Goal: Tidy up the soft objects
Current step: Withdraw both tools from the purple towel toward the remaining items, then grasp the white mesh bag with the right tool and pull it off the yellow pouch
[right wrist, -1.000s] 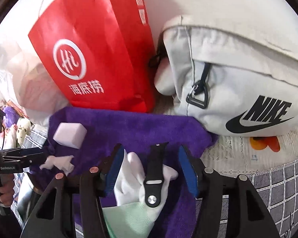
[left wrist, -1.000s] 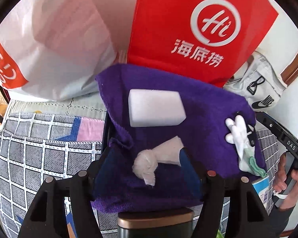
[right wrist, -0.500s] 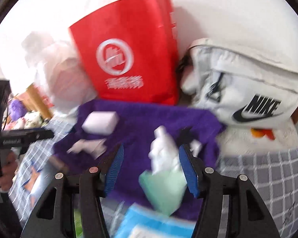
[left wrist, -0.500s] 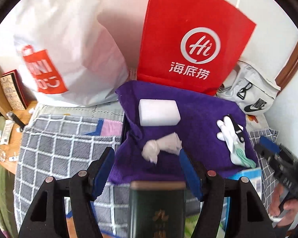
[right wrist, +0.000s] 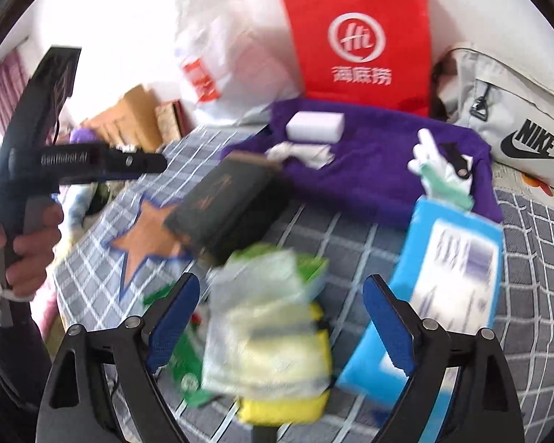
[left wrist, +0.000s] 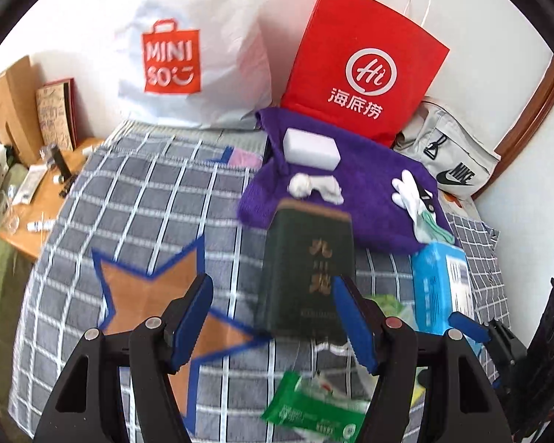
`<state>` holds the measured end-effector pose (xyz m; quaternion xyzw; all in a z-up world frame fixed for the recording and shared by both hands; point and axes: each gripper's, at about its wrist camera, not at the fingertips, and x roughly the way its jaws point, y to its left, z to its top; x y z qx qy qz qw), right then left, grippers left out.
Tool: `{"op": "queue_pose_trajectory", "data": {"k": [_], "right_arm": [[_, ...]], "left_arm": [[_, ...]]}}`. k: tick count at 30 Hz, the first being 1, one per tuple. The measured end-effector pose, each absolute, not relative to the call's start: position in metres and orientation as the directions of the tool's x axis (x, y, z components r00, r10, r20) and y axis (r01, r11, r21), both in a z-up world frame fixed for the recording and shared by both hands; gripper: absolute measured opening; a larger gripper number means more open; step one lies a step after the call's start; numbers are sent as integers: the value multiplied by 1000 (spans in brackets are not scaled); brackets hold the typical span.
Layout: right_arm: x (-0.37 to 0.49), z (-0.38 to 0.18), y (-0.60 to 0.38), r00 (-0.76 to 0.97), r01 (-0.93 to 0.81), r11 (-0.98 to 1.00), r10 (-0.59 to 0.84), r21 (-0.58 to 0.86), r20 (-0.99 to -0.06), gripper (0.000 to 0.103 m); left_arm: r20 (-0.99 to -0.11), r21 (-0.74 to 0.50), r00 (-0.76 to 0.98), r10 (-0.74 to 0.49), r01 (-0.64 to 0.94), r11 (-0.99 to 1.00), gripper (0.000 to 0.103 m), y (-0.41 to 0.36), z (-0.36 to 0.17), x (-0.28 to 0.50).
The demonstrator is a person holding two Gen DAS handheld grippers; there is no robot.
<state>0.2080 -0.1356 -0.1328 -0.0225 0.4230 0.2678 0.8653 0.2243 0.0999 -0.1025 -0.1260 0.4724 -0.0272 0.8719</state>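
On the checked bedspread [left wrist: 136, 199], a purple towel [left wrist: 369, 199] is spread at the far side, in front of a red paper bag [left wrist: 362, 62] and a white Miniso bag [left wrist: 188, 55]. Upon the towel are laid a white sponge block [left wrist: 311, 148], a crumpled white cloth [left wrist: 315, 186] just in front of it, and a white glove [left wrist: 411, 193] toward the right edge, with a black strap [right wrist: 458, 162] lying across it. A grey Nike bag [right wrist: 513, 125] is seen to the right of the towel.

The left claw [left wrist: 273, 323] is held wide open above the bedspread, with nothing gripped; a dark green box [left wrist: 308, 269] lies just ahead of its right finger, with the towel and its soft things well beyond. A green packet [left wrist: 314, 406] lies below the claw.

The right claw [right wrist: 277, 323] is likewise spread wide and holds nothing. Between its fingers, blurred, a clear-wrapped yellow sponge pack [right wrist: 273, 336] is seen, while a light blue tissue pack [right wrist: 443, 280] lies against the right finger's side. The glove lies further ahead, beyond the tissue pack.
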Motion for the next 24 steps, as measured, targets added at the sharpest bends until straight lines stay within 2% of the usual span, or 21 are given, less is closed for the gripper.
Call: {"op": "queue_pose_trajectory", "data": {"k": [9,17,19,21,22,24], "right_arm": [[199,-160,-99,521,-483,875,272,-17,-809,93],[204,-183,-83,475,-497,867,230,-44,-849,93],[201,-180,-84,500,-488,872,236,-45,-833,88],[198,-176,-89,498,-495,869,278,-6,-821,71],[196,-175,-90,492,-499,867,297,14,-818,66],[195,-177,-91,475,-509,861,308,28,-824,47]], "left_arm": [[-807,-287,551,-212,-53,956,66,113,-128,189],[-815,-298,540,-212,-76,952,66,126,-143,185],[-816,-301,535,-217,-74,951,66,127,-145,185],[-818,-301,534,-215,-77,951,66,128,-146,184],[-820,-301,531,-214,-82,950,66,129,-147,183],[-822,-307,527,-216,-90,947,66,130,-149,182]]}}
